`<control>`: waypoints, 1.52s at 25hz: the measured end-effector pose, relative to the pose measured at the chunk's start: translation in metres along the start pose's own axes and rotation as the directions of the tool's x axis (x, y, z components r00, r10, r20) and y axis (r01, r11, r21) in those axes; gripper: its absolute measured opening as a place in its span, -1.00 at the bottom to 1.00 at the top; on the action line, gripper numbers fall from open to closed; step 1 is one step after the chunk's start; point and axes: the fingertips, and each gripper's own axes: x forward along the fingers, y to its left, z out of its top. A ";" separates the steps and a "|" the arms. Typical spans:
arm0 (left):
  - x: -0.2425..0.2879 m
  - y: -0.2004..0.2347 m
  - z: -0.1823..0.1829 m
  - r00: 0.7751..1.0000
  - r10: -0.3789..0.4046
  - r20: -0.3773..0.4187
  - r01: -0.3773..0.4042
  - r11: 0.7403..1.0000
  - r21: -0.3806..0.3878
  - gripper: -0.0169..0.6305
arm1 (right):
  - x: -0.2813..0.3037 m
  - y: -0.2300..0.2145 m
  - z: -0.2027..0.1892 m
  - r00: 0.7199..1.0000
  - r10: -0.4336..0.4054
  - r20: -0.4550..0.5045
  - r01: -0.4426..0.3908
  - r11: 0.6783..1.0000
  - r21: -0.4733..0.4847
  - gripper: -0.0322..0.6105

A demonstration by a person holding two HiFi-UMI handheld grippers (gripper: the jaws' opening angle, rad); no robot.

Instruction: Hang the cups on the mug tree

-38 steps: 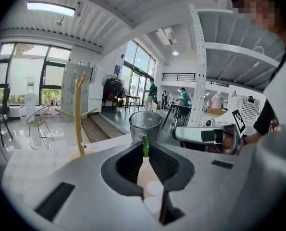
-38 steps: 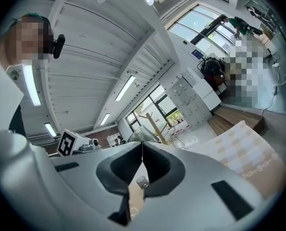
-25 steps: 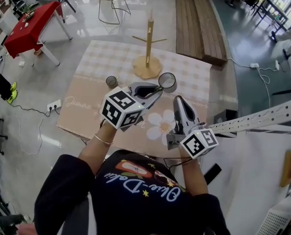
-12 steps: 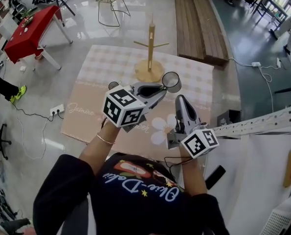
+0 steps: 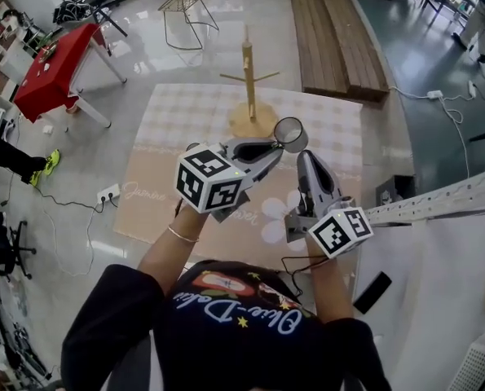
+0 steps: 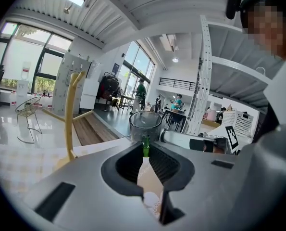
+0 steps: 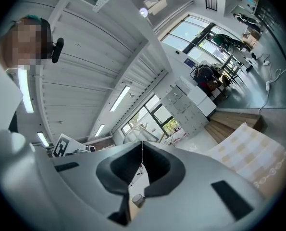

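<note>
From the head view we look steeply down from above the person's head onto the checked desk (image 5: 185, 112), with the left gripper (image 5: 273, 143) and right gripper (image 5: 306, 155) near us and the mug tree (image 5: 249, 72) at the far end. The left gripper view takes us close along its own jaws, almost level toward the far side, sharing with the head view the cup (image 5: 289, 133), the mug tree at left and the right gripper at right. The right gripper view tilts us upward to ceiling and windows, sharing only a strip of desk at right and the left gripper at left.
</note>
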 end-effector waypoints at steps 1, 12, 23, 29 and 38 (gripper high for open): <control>0.001 0.001 0.001 1.000 -0.001 -0.001 0.001 1.000 0.002 -0.81 | 0.001 -0.001 0.000 1.000 0.000 0.001 0.000 1.000 -0.001 -0.87; 0.011 0.005 0.008 1.000 -0.024 0.002 0.024 1.000 -0.012 -0.81 | 0.008 -0.011 0.006 1.000 -0.009 0.005 0.009 1.000 0.003 -0.87; 0.020 0.018 0.012 0.999 -0.033 0.032 0.035 0.997 -0.069 -0.81 | 0.021 -0.021 0.010 1.000 -0.016 0.003 0.016 1.000 0.000 -0.87; 0.025 0.026 0.014 0.999 -0.035 0.036 0.038 0.995 -0.089 -0.81 | 0.029 -0.027 0.011 1.000 -0.017 0.000 0.017 1.000 0.003 -0.87; 0.032 0.035 0.021 0.997 -0.056 0.056 0.063 0.989 -0.132 -0.81 | 0.039 -0.034 0.017 1.000 -0.029 0.001 0.029 1.000 -0.011 -0.87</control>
